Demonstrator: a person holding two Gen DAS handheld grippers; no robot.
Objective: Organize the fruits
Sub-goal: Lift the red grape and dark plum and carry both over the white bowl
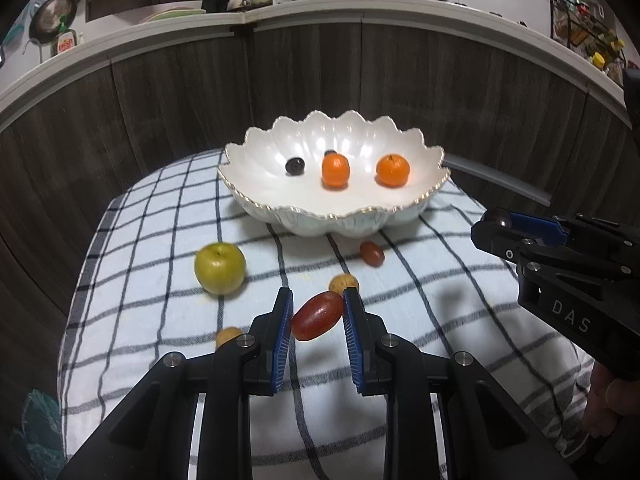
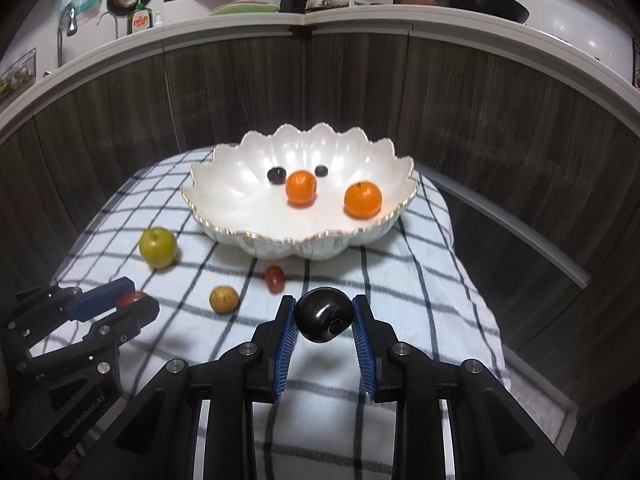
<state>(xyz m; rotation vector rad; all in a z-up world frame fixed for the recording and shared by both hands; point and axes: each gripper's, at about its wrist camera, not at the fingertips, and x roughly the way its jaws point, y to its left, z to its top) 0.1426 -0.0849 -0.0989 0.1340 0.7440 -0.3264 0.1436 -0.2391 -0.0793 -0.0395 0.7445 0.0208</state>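
A white scalloped bowl [image 1: 280, 184] stands at the back of the checked cloth and holds two oranges [image 1: 335, 170] [image 1: 393, 170] and two small dark fruits [image 1: 294, 166]. My left gripper [image 1: 317, 312] is shut on a red oval grape [image 1: 317, 315], held above the cloth; it also shows in the right wrist view [image 2: 132, 302]. My right gripper [image 2: 323, 315] is shut on a dark plum [image 2: 323, 314], held above the cloth; it shows in the left wrist view [image 1: 498, 222]. A green apple [image 1: 219, 268], a small red grape [image 1: 372, 254] and two tan fruits [image 1: 343, 283] [image 1: 228, 336] lie on the cloth.
The checked cloth [image 1: 160, 240] covers a small table in front of dark wood cabinet fronts [image 1: 180, 92]. A white counter [image 1: 360, 4] above carries a wok, teapot, plates and knives. A grey rail [image 2: 520, 232] runs along the right side.
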